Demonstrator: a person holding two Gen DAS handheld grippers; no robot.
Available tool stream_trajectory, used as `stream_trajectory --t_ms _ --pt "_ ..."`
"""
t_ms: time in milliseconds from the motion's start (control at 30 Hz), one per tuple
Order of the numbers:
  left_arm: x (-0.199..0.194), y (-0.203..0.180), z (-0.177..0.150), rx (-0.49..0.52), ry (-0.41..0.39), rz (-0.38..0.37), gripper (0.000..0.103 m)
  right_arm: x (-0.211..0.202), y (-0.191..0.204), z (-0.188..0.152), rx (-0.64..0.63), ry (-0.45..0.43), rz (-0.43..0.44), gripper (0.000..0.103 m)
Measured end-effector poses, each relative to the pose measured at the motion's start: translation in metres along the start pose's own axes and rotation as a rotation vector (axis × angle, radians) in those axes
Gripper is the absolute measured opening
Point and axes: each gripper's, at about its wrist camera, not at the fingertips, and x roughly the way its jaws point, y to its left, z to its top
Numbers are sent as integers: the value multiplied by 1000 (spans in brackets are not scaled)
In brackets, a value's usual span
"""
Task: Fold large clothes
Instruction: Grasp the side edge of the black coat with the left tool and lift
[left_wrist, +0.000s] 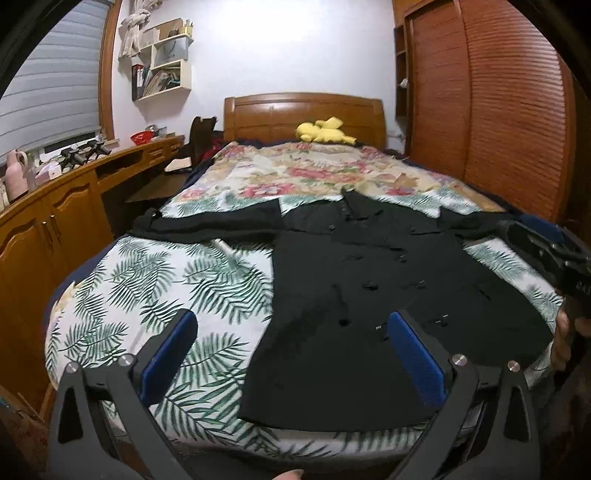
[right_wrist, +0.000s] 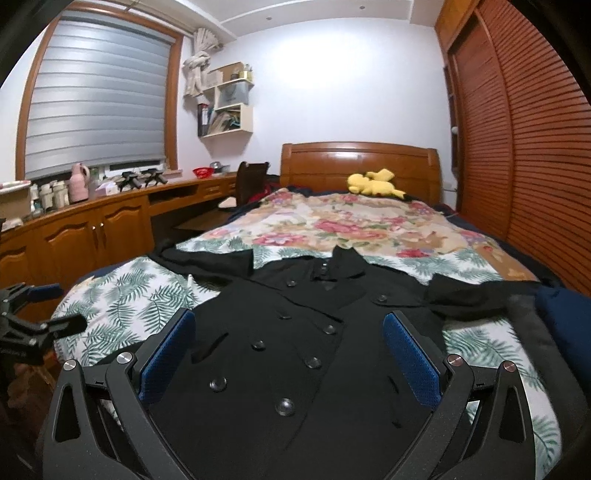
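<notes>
A black double-breasted coat (left_wrist: 369, 302) lies flat and face up on the bed, collar toward the headboard, both sleeves spread sideways; it also shows in the right wrist view (right_wrist: 295, 354). My left gripper (left_wrist: 291, 328) is open and empty, hovering over the coat's lower left hem, its left finger over the bedsheet. My right gripper (right_wrist: 288, 332) is open and empty, hovering over the coat's buttoned front. The right gripper shows at the right edge of the left wrist view (left_wrist: 554, 258). The left gripper shows at the left edge of the right wrist view (right_wrist: 33, 317).
The bed (left_wrist: 147, 280) has a palm-leaf sheet and a floral blanket (left_wrist: 314, 170). A yellow plush toy (left_wrist: 325, 131) lies by the wooden headboard. A wooden desk and cabinets (left_wrist: 55, 206) run along the left. A louvred wardrobe (left_wrist: 498, 110) stands on the right.
</notes>
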Motion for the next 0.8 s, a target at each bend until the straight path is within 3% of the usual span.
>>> stream_trajectory --t_ms 367,567,667,800 --pt "52 40 4 -26 63 79 103 105 14 7 -33 70 131 103" --pt "100 74 17 -79 103 27 103 173 18 7 -51 155 209 103" --pt "131 92 26 -88 119 -17 103 198 19 2 -78 197 207 103" --pt "165 105 42 -77 133 -17 103 221 13 -14 -73 252 193 103"
